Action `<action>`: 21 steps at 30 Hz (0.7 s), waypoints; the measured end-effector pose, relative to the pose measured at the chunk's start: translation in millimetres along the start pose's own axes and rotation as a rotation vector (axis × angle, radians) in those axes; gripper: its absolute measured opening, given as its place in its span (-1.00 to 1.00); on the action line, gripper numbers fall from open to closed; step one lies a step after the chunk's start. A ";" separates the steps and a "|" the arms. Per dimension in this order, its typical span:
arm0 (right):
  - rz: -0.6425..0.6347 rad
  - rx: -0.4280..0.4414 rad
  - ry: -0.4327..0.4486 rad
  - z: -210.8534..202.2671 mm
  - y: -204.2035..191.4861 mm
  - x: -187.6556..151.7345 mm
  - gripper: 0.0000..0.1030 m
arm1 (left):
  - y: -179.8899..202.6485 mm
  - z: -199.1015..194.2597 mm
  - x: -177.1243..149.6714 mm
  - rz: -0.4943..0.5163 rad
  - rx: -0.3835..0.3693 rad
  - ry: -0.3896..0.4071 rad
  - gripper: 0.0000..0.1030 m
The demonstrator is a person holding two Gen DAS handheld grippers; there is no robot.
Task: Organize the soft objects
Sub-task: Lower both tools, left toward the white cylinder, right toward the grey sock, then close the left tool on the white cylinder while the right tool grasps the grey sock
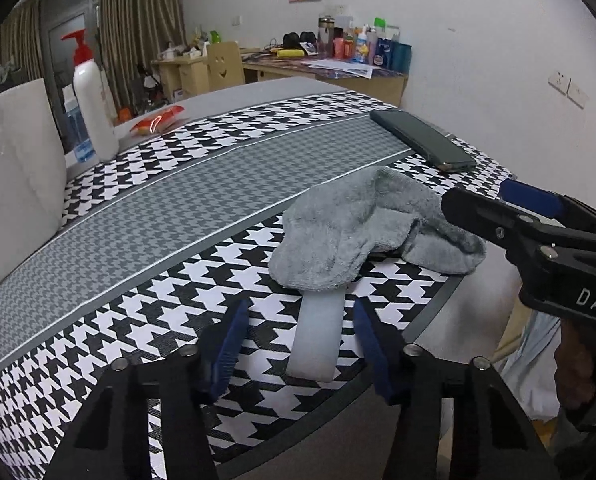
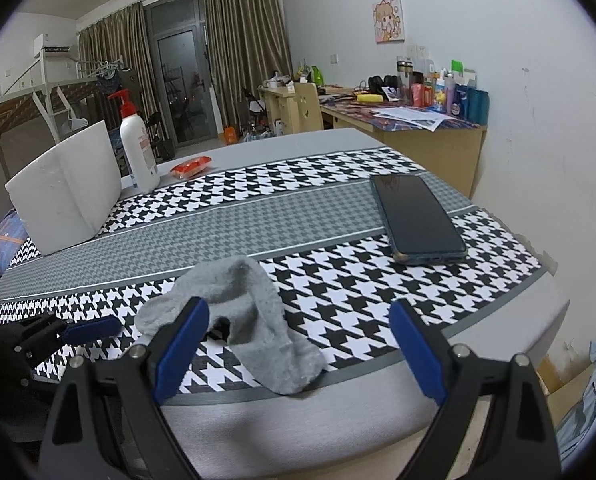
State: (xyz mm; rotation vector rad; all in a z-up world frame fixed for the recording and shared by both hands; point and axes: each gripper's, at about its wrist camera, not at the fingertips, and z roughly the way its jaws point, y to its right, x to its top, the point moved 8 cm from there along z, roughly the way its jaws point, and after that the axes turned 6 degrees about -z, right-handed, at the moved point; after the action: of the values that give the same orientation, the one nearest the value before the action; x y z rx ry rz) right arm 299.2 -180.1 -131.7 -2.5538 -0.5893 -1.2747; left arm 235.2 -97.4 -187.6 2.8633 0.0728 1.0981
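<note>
The grey sock point(image 1: 361, 232) lay crumpled near the desk's point(image 2: 258, 420) front edge. Both claws, left point(image 1: 299, 344) and right point(image 2: 298, 344), stood open, holding nothing; the left should close squarely on the white strip point(image 1: 317, 340) beneath.

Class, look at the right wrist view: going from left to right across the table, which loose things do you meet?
White foam block → lotion bottle with red pump → red packet → grey sock → phone.
</note>
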 end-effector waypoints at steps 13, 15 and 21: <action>0.005 0.024 -0.013 4.8 -1.8 -0.8 0.82 | 7.2 -1.7 -0.6 0.023 -0.015 -0.004 -0.63; -0.014 0.028 -0.010 7.7 -6.9 1.4 0.82 | 4.9 -3.3 -0.1 0.014 -0.029 -0.004 -0.64; -0.031 0.079 -0.039 26.3 -21.2 3.9 0.82 | 4.6 -3.9 -1.3 0.008 -0.032 -0.006 -0.64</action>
State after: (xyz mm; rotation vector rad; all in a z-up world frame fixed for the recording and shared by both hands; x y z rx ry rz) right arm 310.5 -150.4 -143.7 -2.5194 -0.6756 -1.1884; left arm 231.7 -101.9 -185.1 2.8408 0.0434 1.0823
